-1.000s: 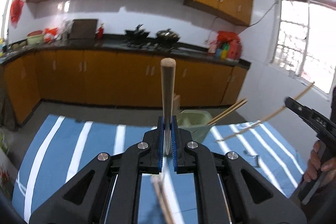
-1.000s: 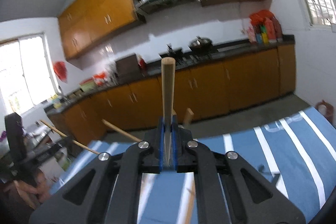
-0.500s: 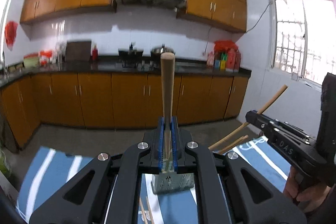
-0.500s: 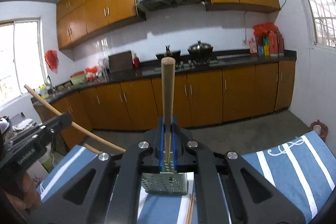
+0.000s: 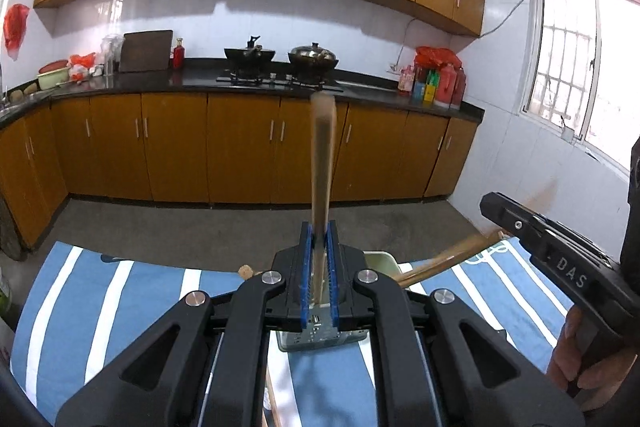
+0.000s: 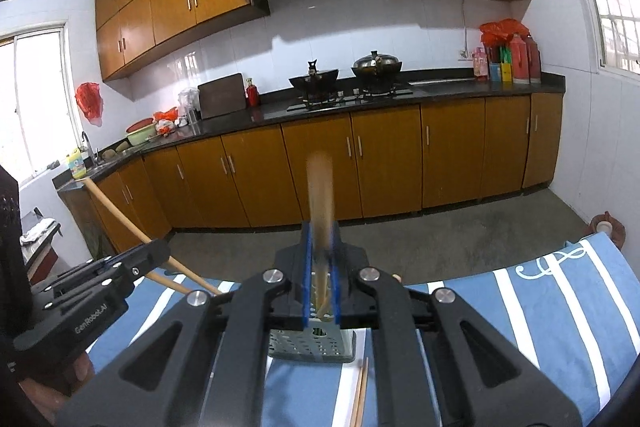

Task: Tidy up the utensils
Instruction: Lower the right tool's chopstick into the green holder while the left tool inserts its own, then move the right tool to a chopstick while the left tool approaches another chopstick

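Note:
My left gripper [image 5: 319, 239] stands over a grey-green perforated utensil holder [image 5: 320, 337] on the blue striped cloth. A wooden chopstick [image 5: 322, 179] stands between its pads, motion-blurred, and the pads show small gaps beside it. My right gripper [image 6: 320, 239] stands over the same holder [image 6: 312, 345], with a blurred chopstick [image 6: 320, 211] between its parted pads. The right gripper also shows in the left wrist view [image 5: 560, 259], and the left gripper shows in the right wrist view [image 6: 96, 287].
A pair of loose chopsticks [image 6: 360, 391] lies on the striped cloth [image 6: 540, 307] in front of the holder. Other chopsticks lean out of the holder [image 5: 444, 259]. Beyond the table edge are grey floor and orange kitchen cabinets [image 5: 240, 147].
Both grippers came down over the holder. The pads have parted slightly and both chopsticks are now blurred, sliding downward through them.

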Tool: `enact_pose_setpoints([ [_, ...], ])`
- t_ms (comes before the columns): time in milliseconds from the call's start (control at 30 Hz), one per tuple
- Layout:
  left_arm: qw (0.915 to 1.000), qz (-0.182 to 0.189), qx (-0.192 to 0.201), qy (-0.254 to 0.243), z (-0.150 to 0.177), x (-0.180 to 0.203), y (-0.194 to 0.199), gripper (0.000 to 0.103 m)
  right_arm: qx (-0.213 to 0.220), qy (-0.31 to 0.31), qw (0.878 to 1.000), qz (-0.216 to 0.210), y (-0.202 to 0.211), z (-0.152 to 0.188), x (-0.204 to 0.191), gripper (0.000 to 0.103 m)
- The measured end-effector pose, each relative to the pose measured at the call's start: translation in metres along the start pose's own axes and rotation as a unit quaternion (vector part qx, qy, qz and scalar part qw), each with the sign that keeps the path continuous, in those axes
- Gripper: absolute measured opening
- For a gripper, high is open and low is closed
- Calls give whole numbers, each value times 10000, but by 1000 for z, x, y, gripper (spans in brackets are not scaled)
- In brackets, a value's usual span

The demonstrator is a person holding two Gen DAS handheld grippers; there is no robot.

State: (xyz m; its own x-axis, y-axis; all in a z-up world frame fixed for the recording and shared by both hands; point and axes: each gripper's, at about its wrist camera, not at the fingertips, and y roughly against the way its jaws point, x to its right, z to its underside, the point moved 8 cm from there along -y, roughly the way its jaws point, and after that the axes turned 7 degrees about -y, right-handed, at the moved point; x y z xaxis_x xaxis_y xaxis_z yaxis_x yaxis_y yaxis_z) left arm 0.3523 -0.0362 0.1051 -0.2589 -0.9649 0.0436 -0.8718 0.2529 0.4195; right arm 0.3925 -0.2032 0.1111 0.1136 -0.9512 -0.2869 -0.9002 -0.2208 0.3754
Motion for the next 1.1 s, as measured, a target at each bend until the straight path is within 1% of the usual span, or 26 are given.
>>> enact_pose_setpoints([
  [33, 10000, -11, 29, -4, -1, 0, 2, 13, 29, 13, 10000, 2, 2, -1, 0, 12],
  [67, 10000, -32, 49, -4, -2, 0, 4, 19, 53, 8, 10000, 4, 4, -2, 1, 14],
  [133, 9999, -62, 135, 8, -5, -2, 10, 24, 107, -31, 9999, -15, 10, -3, 3, 14],
  [200, 9998, -71, 203, 30, -8, -3, 16, 24, 180, -64, 9998, -32, 18, -5, 4, 14],
  [333, 9992, -106, 369, 83, -10, -9, 36, 24, 407, -83, 9991, -47, 46, -8, 12, 14],
  [433, 9987, -156, 460, 151, 0, -18, 58, 24, 503, -29, 9987, 117, 68, 2, 26, 15],
  [500, 9987, -217, 426, 173, 11, -25, 66, 24, 425, -45, 9987, 275, 76, 17, 41, 16],
  [600, 9990, -351, 202, 169, 41, -36, 70, 24, 83, -51, 9980, 621, 74, 55, 69, 16],
  [667, 9988, -460, -56, 132, 65, -42, 64, 24, -343, -136, 9961, 799, 62, 90, 86, 16],
  [700, 9983, -520, -251, 122, 82, -45, 58, 24, -554, -206, 9946, 856, 56, 106, 93, 16],
  [800, 9944, -687, -784, 181, 131, -54, 43, 24, -1279, -407, 9870, 883, 34, 163, 106, 16],
  [867, 9913, -751, -1060, 227, 157, -58, 37, 24, -1594, -453, 9829, 807, 25, 190, 101, 16],
  [933, 9887, -776, -1256, 276, 176, -61, 34, 24, -1922, -526, 9778, 647, 15, 218, 92, 16],
  [1000, 9860, -789, -1427, 332, 194, -62, 31, 24, -2112, -533, 9744, 557, 10, 236, 84, 16],
  [1100, 9831, -790, -1600, 413, 213, -64, 29, 25, -2249, -494, 9717, 518, 4, 250, 73, 16],
])
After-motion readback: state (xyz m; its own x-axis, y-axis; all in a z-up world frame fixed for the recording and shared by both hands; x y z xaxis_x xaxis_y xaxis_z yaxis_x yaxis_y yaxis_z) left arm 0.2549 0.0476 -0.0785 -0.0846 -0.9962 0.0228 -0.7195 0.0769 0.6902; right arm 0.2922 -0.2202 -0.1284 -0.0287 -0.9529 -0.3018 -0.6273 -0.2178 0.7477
